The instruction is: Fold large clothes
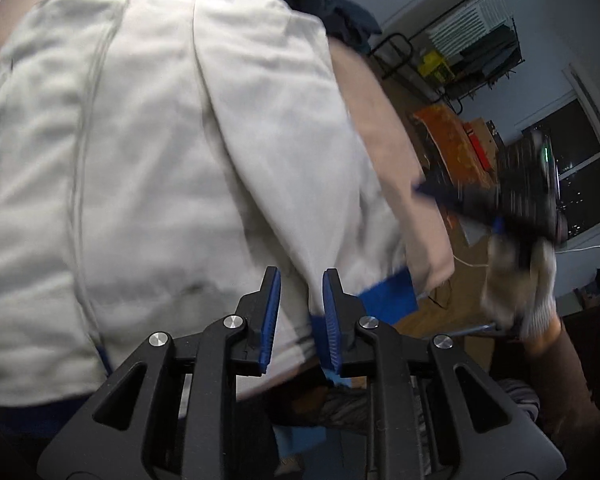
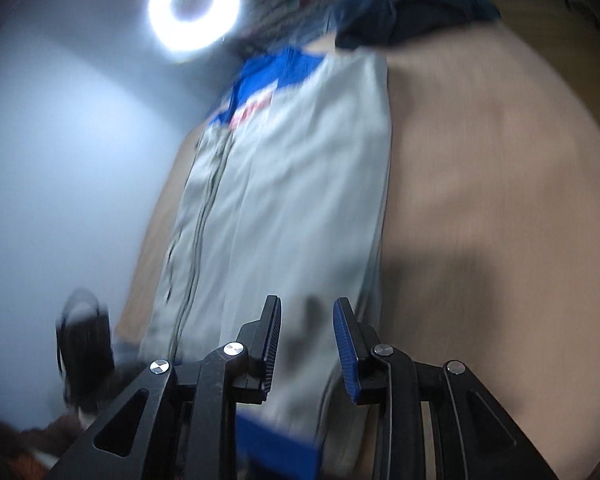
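Observation:
A large grey-white zip jacket (image 1: 148, 152) with blue trim lies folded lengthwise on a tan table (image 1: 384, 136); it also shows in the right wrist view (image 2: 300, 200). My left gripper (image 1: 301, 280) is open over the jacket's near hem, by the blue cuff (image 1: 388, 296). My right gripper (image 2: 307, 308) is open just above the jacket's near end, with blue hem (image 2: 276, 448) below it. In the left wrist view the right gripper (image 1: 420, 190) appears blurred at the right, held by a gloved hand (image 1: 520, 288).
A pile of dark clothes (image 2: 412, 12) lies at the table's far end, also in the left wrist view (image 1: 332, 4). A ring lamp (image 2: 194, 12) glows on the ceiling. Shelves (image 1: 472, 40), boxes (image 1: 456, 140) and a window (image 1: 580, 184) stand right of the table.

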`<state>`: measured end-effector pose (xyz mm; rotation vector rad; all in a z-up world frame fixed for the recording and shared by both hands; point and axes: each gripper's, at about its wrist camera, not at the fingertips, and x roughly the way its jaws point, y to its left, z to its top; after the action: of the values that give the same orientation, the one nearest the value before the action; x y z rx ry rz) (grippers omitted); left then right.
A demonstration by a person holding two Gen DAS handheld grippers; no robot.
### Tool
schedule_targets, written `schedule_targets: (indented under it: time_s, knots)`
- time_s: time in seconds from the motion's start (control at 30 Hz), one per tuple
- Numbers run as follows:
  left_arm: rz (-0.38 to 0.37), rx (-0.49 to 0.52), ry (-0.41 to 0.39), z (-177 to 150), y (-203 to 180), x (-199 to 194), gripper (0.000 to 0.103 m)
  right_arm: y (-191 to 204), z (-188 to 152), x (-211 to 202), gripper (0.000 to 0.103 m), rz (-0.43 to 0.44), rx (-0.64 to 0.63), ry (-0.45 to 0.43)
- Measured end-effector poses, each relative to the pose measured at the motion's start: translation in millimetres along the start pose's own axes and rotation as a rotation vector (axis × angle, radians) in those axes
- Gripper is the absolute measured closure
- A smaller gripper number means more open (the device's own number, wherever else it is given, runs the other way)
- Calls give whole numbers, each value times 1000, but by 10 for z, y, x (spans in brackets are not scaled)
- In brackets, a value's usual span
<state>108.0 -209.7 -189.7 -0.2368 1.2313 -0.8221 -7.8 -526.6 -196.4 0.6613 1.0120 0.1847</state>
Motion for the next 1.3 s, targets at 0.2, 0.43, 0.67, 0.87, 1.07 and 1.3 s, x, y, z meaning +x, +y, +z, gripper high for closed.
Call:
schedule_targets:
  time_s: [0.2,0.43,0.67,0.87,1.07,1.3]
  knots:
    - [23,61,-25,128,-141,76,84,-57,-479,142,71,-25,28,94]
    - [81,103,32,111,-139,448,84,72,-592,141,103,-115,-43,81]
    - [89,127,68,58,-146,592,84,12,-648,70,95,-160,-46,58]
    - [75,121,-34,193,-193,399,84,-146,-630,-145,44,-105,0,-60]
    - [155,101,27,172,-66,690,84,-261,-705,200,64,-43,52,-13]
    - [197,130,-67,126,-91,388,84,-106,-720,263,90,-66,-2,0]
